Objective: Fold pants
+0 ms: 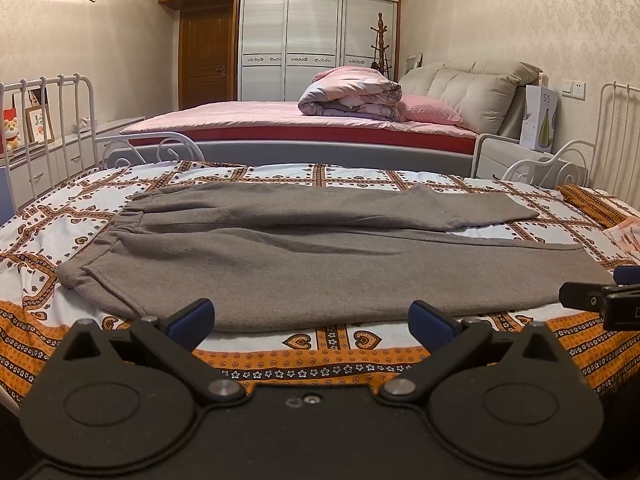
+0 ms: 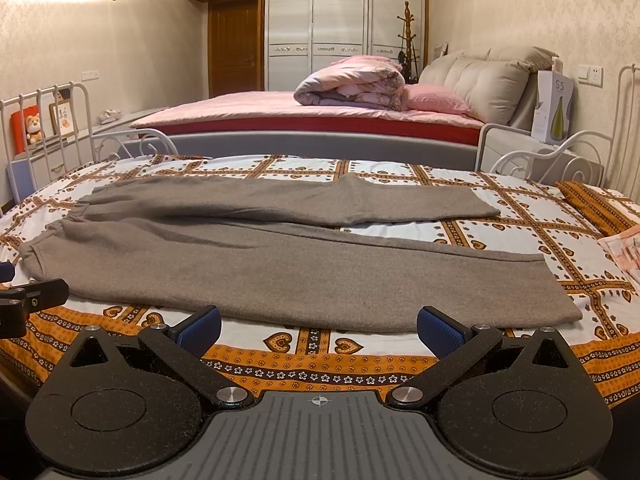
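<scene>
Across orange-and-white heart-patterned bedspread (image 1: pixel 304 336), grey fleece pants (image 1: pixel 320 264) spread flat mid-frame for folding; left gripper (image 1: pixel 312 320), right gripper (image 2: pixel 319 327) spread wide, empty, poised near hem edge.

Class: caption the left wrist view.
Open left gripper faces grey pants spread flat on patterned bedsheet.

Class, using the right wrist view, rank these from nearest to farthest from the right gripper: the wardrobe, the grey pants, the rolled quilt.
From the right gripper:
1. Grey pants, just ahead on the patterned bedspread.
2. Rolled quilt, on the pink bed beyond.
3. Wardrobe, against the back wall.
</scene>
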